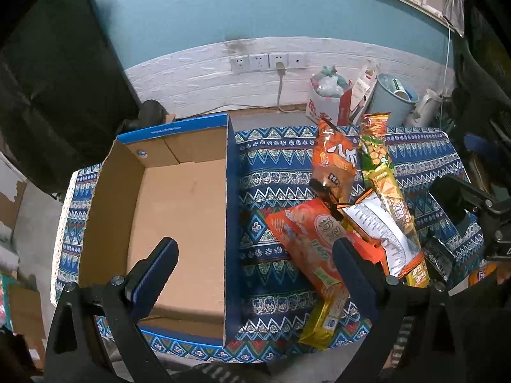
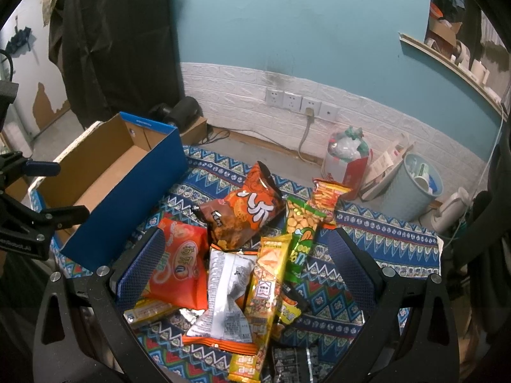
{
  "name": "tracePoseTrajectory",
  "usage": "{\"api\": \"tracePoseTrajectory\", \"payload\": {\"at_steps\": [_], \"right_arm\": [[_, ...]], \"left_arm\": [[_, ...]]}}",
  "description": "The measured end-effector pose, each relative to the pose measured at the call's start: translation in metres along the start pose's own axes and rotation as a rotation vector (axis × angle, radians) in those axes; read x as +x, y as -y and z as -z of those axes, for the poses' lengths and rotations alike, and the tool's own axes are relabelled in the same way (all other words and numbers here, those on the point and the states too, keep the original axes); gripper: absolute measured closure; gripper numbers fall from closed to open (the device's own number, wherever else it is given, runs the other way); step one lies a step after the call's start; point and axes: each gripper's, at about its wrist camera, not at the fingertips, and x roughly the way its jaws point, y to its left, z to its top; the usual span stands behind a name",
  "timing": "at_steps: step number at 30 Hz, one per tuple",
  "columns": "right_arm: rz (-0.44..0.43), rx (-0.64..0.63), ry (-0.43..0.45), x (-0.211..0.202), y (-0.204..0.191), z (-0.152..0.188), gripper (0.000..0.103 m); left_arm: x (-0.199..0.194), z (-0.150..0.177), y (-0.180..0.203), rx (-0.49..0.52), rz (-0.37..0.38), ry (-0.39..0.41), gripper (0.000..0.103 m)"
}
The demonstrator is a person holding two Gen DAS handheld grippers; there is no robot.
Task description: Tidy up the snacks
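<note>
The snacks [image 2: 236, 255] lie in a loose pile on the cloth-covered bench [image 2: 383, 242], just beside the empty box [image 1: 179, 210]; they look light, crinkly and slippery, with brittle contents, so a soft pinch at a sealed end seems safest. The right hand-held gripper [image 2: 246, 268] hovers over the pile with jaws wide, holding nothing; the left hand-held gripper [image 1: 255, 274], also wide and empty, straddles the box wall.

Room clutter beyond the patterned cloth [image 1: 274, 172]

Along the white brick panel [image 2: 230, 95] of the blue wall [image 1: 223, 3] runs a row of sockets [image 1: 266, 62], one with a plug and cord [image 1: 280, 83]. Near the wall stand a stuffed bag [image 2: 346, 156], a pale bin [image 2: 412, 188] and a white kettle [image 2: 452, 209]; a shelf [image 2: 453, 67] holds cups, and a black curtain [image 2: 121, 38] hangs at left.
</note>
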Motion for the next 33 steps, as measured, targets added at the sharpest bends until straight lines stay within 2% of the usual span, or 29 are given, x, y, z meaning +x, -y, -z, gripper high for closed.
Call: {"api": "tracePoseTrajectory", "payload": {"at_steps": [33], "right_arm": [[-0.001,0.010,-0.011,-0.0004,0.0068,0.0020,0.003]], "left_arm": [[0.0084,0.0032,0.0033,0.001,0.029,-0.041,0.005]]}}
